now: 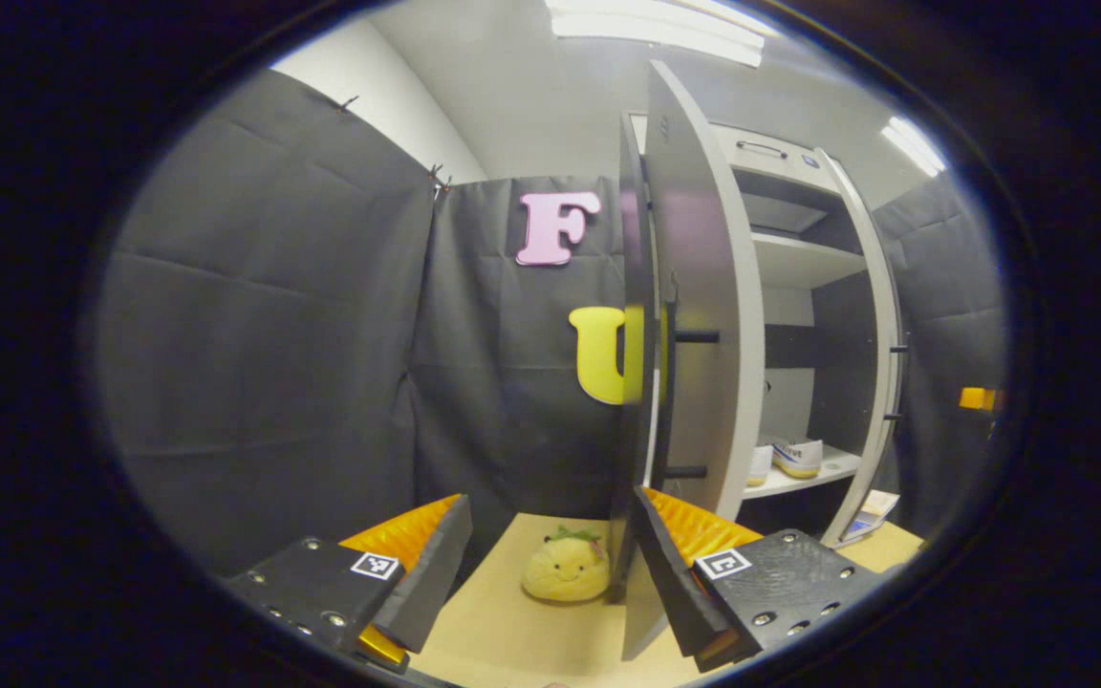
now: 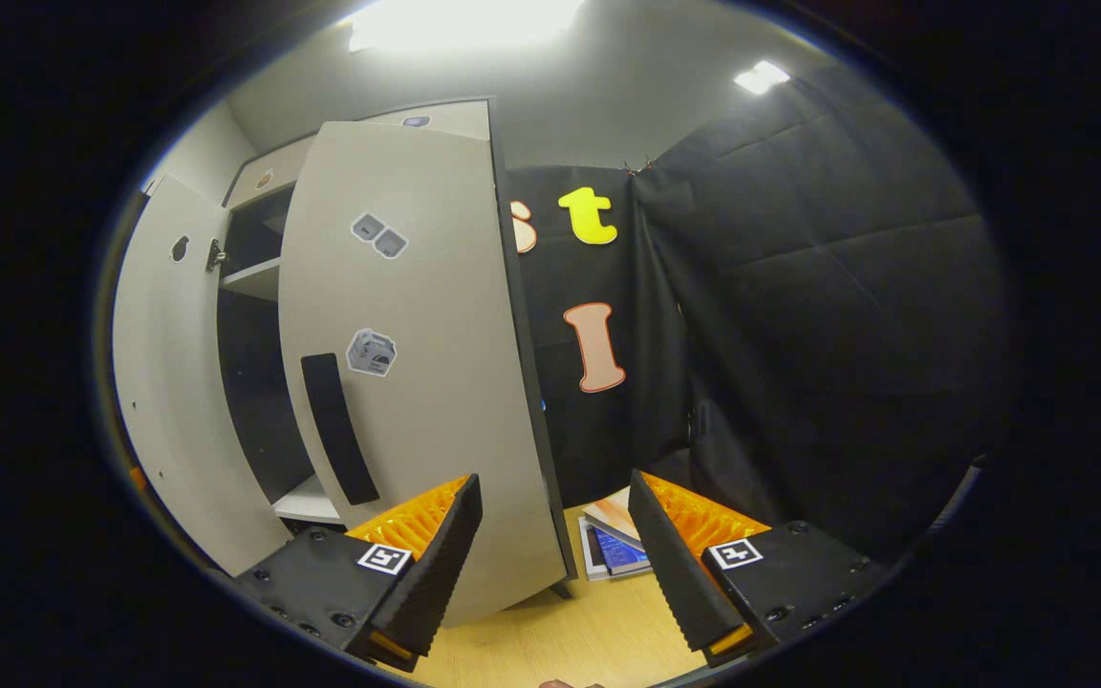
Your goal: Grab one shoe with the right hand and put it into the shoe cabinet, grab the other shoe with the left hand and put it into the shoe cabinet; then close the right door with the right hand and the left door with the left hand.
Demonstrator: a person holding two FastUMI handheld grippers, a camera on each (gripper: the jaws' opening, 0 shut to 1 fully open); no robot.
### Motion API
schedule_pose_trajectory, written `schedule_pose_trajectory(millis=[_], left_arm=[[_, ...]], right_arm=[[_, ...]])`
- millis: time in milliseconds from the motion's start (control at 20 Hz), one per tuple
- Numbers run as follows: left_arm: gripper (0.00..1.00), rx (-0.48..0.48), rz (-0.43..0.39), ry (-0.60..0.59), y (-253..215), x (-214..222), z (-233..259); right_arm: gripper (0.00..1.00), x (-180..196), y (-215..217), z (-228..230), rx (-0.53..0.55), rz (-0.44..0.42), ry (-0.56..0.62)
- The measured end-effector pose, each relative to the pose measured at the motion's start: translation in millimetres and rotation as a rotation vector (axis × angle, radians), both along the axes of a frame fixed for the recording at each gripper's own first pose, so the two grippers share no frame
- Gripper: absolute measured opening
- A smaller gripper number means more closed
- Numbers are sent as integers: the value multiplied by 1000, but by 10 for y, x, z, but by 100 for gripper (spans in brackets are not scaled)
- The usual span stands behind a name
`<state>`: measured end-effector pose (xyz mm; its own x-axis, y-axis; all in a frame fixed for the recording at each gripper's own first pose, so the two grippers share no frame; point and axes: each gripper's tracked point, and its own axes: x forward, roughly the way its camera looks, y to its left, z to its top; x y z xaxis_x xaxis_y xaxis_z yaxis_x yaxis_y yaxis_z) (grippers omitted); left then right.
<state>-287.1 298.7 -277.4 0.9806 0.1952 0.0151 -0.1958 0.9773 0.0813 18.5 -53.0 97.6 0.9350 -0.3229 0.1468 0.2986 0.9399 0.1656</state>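
Note:
In the left gripper view, two white shoes point(image 1: 796, 457) sit side by side on a low shelf inside the grey shoe cabinet point(image 1: 799, 258). The cabinet's left door point(image 1: 703, 315) stands open, nearly edge-on, just beyond my open left gripper point(image 1: 550, 521), whose right finger point(image 1: 670, 573) is close to the door's lower edge. In the right gripper view, the right door point(image 2: 417, 382) with its black handle point(image 2: 340, 430) is swung partly shut over the dark interior. My open right gripper point(image 2: 552, 497) hovers by that door's outer edge with nothing between its fingers. The left door point(image 2: 168, 382) hangs open further left.
A yellow plush toy point(image 1: 565, 569) lies on the wooden floor point(image 1: 512, 640) left of the cabinet. Some books or booklets point(image 2: 613, 545) lie on the floor by the cabinet's right side. Black cloth walls close in on both sides.

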Motion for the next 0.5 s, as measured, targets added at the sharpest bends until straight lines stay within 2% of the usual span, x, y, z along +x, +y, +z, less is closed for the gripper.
schedule_pose_trajectory(millis=[350,500], left_arm=[[94,33,-17,19,253,566,130],[95,-4,-60,-9,218,743,283]], right_arm=[[97,-137,-111,-126,35,-27,23],[97,-196,-188,-137,32,-48,25]])
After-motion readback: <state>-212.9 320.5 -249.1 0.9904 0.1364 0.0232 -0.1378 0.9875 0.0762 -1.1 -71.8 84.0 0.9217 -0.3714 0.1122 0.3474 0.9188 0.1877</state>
